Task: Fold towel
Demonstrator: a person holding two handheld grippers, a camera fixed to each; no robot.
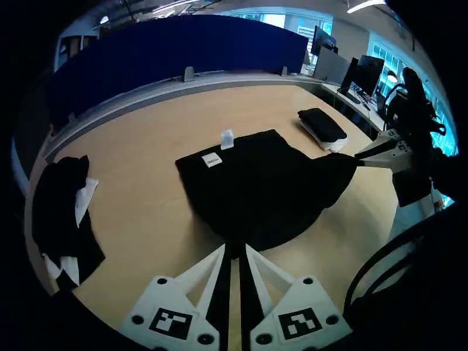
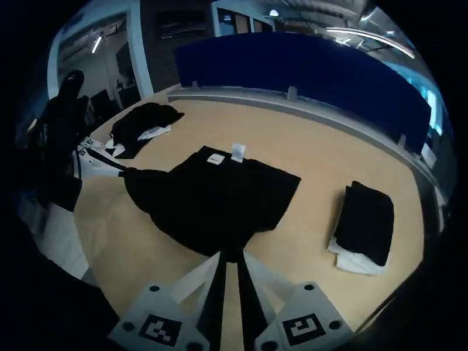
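The desk (image 1: 146, 175) is a broad light wood top that curves round. A grey rail (image 1: 193, 85) runs along its far edge, and a dark blue partition (image 1: 175, 52) stands behind the rail. Beyond the desk's right end are dark monitors (image 1: 365, 73) on a neighbouring desk, and strip lights (image 1: 365, 6) cross the ceiling.

The black towel (image 1: 257, 181) lies spread near the middle of the desk, with a white tag (image 1: 212, 159) at its far-left corner. The left gripper (image 1: 234, 243) is clenched on the towel's near edge, its fingers pressed together over the cloth. In the same view the right gripper (image 1: 358, 161) pinches the towel's right corner, which rises off the desk in a drawn-out point.

Toward the desk's far-right corner sits a folded stack (image 1: 322, 126), black on white. Near the left edge is a loose heap (image 1: 61, 216) of black and white cloths.

In the right gripper view the right gripper (image 2: 231, 254) is closed on the towel (image 2: 216, 199) at its near edge. The left gripper (image 2: 120, 169) grasps the lifted corner at the left, held by a person (image 2: 61, 123) in dark clothing. Here the stack (image 2: 365, 225) lies by the desk's (image 2: 327, 158) right edge, and the heap (image 2: 143, 123) lies at the far left. The partition (image 2: 304, 64) closes off the back.
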